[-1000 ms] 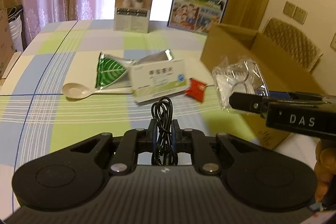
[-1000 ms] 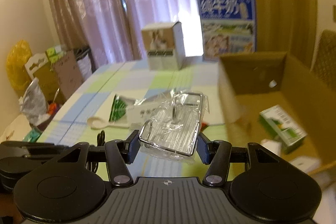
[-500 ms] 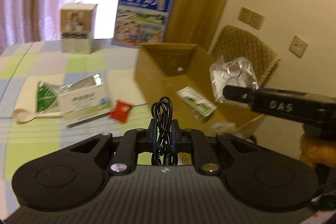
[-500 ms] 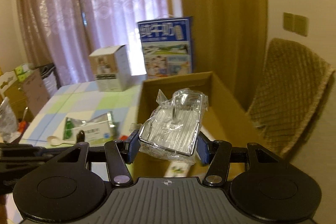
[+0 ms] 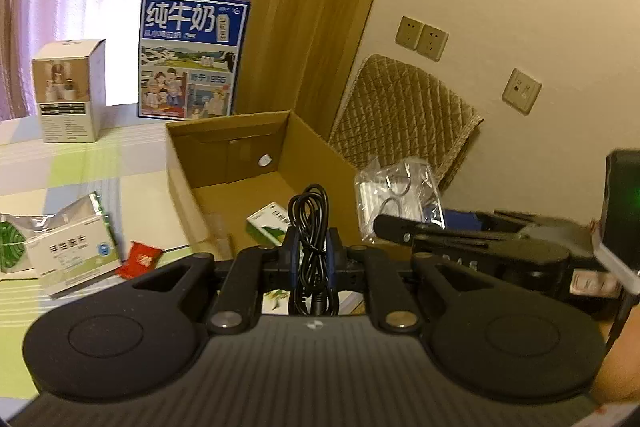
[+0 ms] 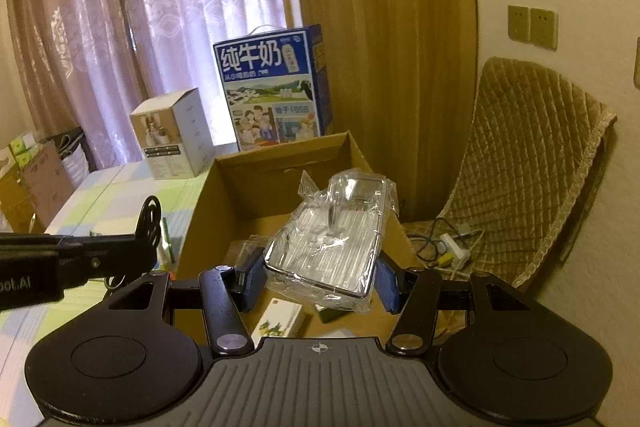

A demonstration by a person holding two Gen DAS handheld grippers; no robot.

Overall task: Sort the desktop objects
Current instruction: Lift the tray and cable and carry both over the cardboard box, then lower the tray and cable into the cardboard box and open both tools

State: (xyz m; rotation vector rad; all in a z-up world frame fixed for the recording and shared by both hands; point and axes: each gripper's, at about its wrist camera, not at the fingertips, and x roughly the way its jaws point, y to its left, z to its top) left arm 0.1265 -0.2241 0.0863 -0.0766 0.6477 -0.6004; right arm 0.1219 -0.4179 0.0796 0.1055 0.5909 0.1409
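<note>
My left gripper (image 5: 312,251) is shut on a coiled black cable (image 5: 310,223) and hangs over the open cardboard box (image 5: 182,163). My right gripper (image 6: 320,277) is shut on a metal rack wrapped in clear plastic (image 6: 332,239), also held above the cardboard box (image 6: 280,155). From the left wrist view the wrapped rack (image 5: 400,195) shows to the right of the cable. Inside the box lie a green and white carton (image 5: 266,223) and a small white carton (image 6: 280,321).
On the checked tablecloth (image 5: 80,167) left of the box lie a white medicine box (image 5: 72,251), a green foil pouch (image 5: 12,239) and a red packet (image 5: 140,259). A blue milk carton case (image 5: 192,59) and a white product box (image 5: 68,91) stand behind. A quilted chair (image 6: 520,167) stands right.
Both grippers have swung right and risen from over the table to over the cardboard box, each keeping its load. The table items have slid to the left edge of the view.
</note>
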